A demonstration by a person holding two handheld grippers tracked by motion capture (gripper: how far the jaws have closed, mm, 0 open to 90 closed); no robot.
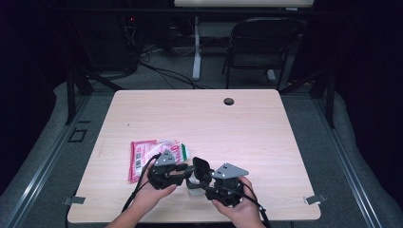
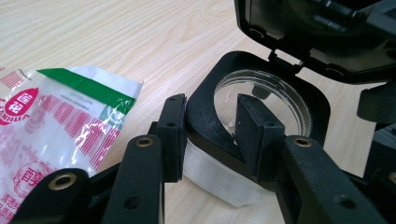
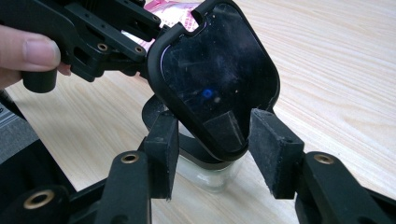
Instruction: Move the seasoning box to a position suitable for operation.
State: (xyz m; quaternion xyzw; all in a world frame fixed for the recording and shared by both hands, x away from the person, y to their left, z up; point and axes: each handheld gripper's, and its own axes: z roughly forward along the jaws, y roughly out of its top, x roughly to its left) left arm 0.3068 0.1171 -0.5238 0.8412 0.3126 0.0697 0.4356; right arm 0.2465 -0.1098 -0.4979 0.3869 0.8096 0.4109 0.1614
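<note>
Black fingers of the left gripper (image 2: 212, 135) straddle the black rim of a small clear jar (image 2: 261, 100), one pad outside the frosted wall, one inside the round mouth; whether they press I cannot tell. Hinged to that jar, the glossy black flip lid (image 3: 217, 77) stands raised, its lower edge between the right gripper's (image 3: 212, 154) parted fingers, untouched by the right pad. Left of the jar, a crinkly plastic packet (image 1: 152, 154) printed red, white and green with Chinese characters lies flat on the pale wood-grain bench (image 1: 247, 123).
</note>
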